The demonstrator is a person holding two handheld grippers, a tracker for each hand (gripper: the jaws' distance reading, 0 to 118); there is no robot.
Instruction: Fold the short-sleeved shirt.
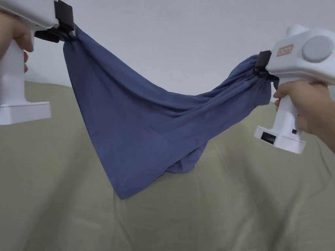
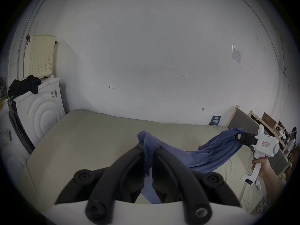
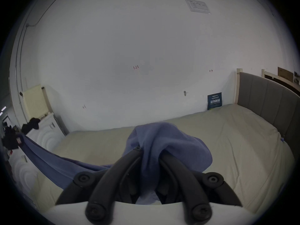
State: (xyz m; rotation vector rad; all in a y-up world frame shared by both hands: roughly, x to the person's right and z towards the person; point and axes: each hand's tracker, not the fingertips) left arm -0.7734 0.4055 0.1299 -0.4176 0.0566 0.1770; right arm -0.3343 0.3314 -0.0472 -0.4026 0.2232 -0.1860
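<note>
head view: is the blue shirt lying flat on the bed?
No. The blue shirt hangs in the air between the left gripper and the right gripper, sagging toward the bed.

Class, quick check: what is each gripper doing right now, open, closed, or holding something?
Left gripper: closed on the blue shirt, holding one end up above the bed.
Right gripper: closed on the shirt's other bunched end.
</note>
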